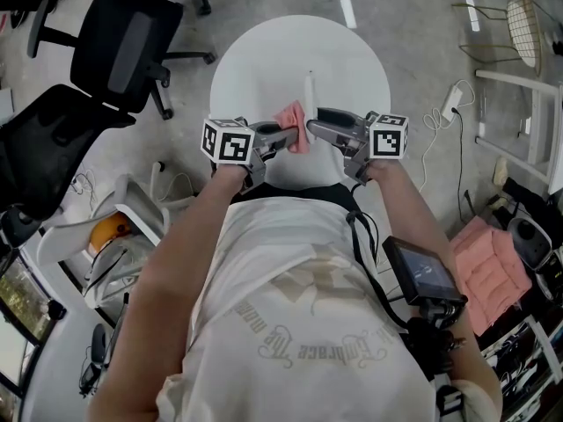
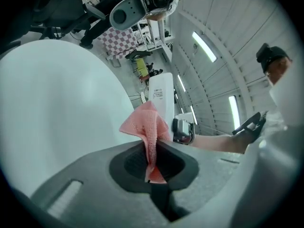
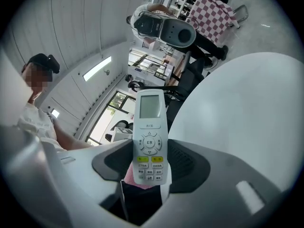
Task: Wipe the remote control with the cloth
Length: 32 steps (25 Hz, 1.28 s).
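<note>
Item: wiping of remote control, in progress, held in mid-air above round white table (image 1: pixel 352 69). Remote control (image 3: pixel 149 137): one, white, with screen at top and keypad below, stood upright with the button face turned toward the right gripper's camera; clamped by its lower half between the jaws of the right gripper (image 3: pixel 148 175), jaws set wide to take its width and pressing on both long edges. Cloth (image 2: pixel 145 125): one, pink, waffle-textured, bunched and pinched in the narrow gap between the closed-down jaws of the left gripper (image 2: pixel 153 161), loose corner standing up ahead of the tips. Position of cloth relative to remote: behind the remote's back face, at or just beside it, a strip of pink showing under the remote's lower end in the right gripper view; firm contact not confirmable. Done, by judgement: both items picked up, brought together, cloth presented to the rear side. Left, by judgement: button face, screen and probably most of the casing not yet covered by the cloth; no visible mark to tell wiped from unwiped; both items to be set back down after. Count: grippers, two, each with one marker cube; remote, one; cloth, one; table, one, bare of other objects where visible; black office chairs (image 1: pixel 132 42), two, on the floor beyond the left gripper.
</note>
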### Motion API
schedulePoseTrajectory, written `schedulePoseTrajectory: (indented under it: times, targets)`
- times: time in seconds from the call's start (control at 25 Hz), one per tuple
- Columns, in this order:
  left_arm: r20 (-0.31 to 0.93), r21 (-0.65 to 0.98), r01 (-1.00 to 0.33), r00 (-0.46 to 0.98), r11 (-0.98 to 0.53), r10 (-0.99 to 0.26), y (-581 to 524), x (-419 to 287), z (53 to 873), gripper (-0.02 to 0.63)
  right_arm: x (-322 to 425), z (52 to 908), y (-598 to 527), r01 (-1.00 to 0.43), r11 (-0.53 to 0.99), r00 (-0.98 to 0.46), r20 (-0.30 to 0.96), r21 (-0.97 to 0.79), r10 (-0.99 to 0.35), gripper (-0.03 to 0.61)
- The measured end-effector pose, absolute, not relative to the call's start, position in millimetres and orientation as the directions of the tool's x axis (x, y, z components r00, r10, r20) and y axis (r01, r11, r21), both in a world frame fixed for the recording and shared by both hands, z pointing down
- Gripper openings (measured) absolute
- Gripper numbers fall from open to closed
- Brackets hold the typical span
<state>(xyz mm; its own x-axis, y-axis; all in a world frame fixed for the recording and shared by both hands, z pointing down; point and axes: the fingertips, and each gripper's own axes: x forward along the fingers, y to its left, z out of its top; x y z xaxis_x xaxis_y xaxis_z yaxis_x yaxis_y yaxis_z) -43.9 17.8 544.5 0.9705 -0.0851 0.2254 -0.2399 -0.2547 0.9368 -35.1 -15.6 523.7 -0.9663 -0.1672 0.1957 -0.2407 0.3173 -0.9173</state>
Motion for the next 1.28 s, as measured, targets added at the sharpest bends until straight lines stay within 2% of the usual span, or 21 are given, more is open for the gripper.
schedulePoseTrajectory:
  times: [0.24, 0.48, 0.68, 0.92, 1.28]
  targets:
    - [0.232, 0.942, -0.230, 0.972, -0.246, -0.018, 39.8, -34.3, 546.5, 0.018, -26.3, 529.8, -26.1, -0.295, 0.301, -0.946, 0.234, -0.907, -0.223, 0.236]
    - [0.315, 0.921, -0.311, 0.949, -0.234, -0.022, 50.4, -42.0, 559.2, 0.018, -17.2, 560.9, -35.9, -0.451, 0.297, -0.888, 0.388, -0.842, -0.248, 0.236]
    - [0.350, 0.908, -0.352, 0.935, -0.229, -0.050, 51.2, -50.1, 564.2, 0.018, 4.5, 597.8, -32.2, -0.615, 0.299, -0.788, 0.582, -0.730, -0.199, 0.236]
    - [0.382, 0.893, -0.395, 0.919, -0.215, -0.102, 44.2, -57.1, 564.5, 0.018, 41.7, 639.8, -25.4, -0.770, 0.338, -0.605, 0.788, -0.541, -0.118, 0.236]
    - [0.411, 0.877, -0.436, 0.899, -0.203, -0.154, 38.6, -64.5, 568.1, 0.018, 52.9, 655.1, -34.3, -0.804, 0.484, -0.427, 0.902, -0.345, -0.065, 0.236]
